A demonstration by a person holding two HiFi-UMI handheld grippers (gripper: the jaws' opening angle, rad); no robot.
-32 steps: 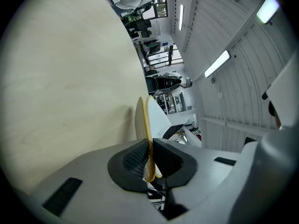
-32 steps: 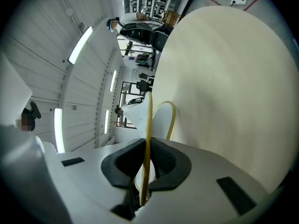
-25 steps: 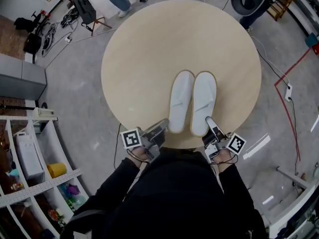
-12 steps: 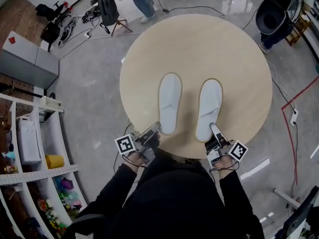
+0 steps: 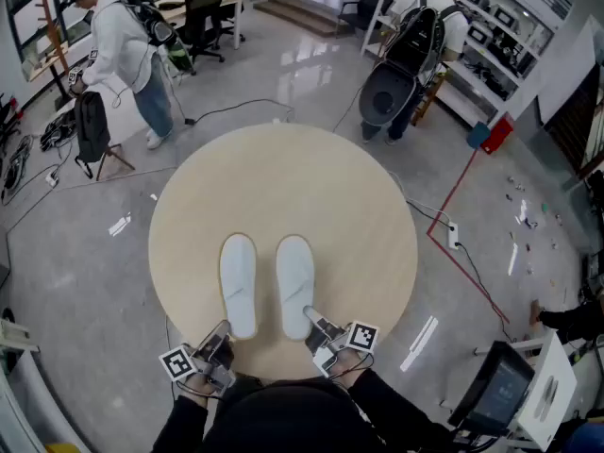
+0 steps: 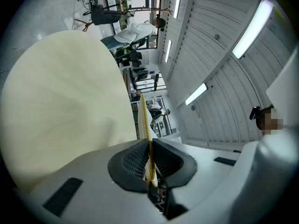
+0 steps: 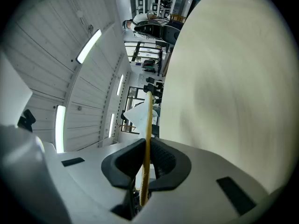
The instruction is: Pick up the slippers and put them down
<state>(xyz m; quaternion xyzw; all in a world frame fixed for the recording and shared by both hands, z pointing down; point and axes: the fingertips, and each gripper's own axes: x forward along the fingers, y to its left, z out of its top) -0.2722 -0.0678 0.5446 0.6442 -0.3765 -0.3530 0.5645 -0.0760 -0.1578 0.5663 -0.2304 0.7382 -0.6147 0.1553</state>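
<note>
Head view: a round, pale wooden desk [image 5: 283, 177] stands on a grey floor [image 5: 75, 253]. 2 white slippers lie side by side on the part of the desk nearest the person, toes pointing away and a narrow gap between them. The left claw [image 5: 225, 329] meets the heel end of the left slipper [image 5: 238, 281]. The right claw [image 5: 312, 316] meets the heel end of the right slipper [image 5: 294, 283]. Each claw reaches in from the desk's near edge and carries its marker cube behind it. Beyond the desk, well apart from it, a person in a white top [image 5: 118, 50] and a person with a dark backpack [image 5: 415, 36] stand on the floor.

Left gripper view: the picture is rolled, so the desk fills the left side. The left claw's 2 dark ribbed pads are closed on the thin yellow-edged sole of the left slipper [image 6: 143, 120]. The slipper shows edge-on and runs straight away from the jaws, close beside the desk top. This view cannot settle whether it touches the desk.

Right gripper view: the desk fills the right side. The right claw's pads are clamped on the sole edge of the right slipper [image 7: 147, 120], a narrow yellow strip leading off from between them, just beside the desk surface.
</note>
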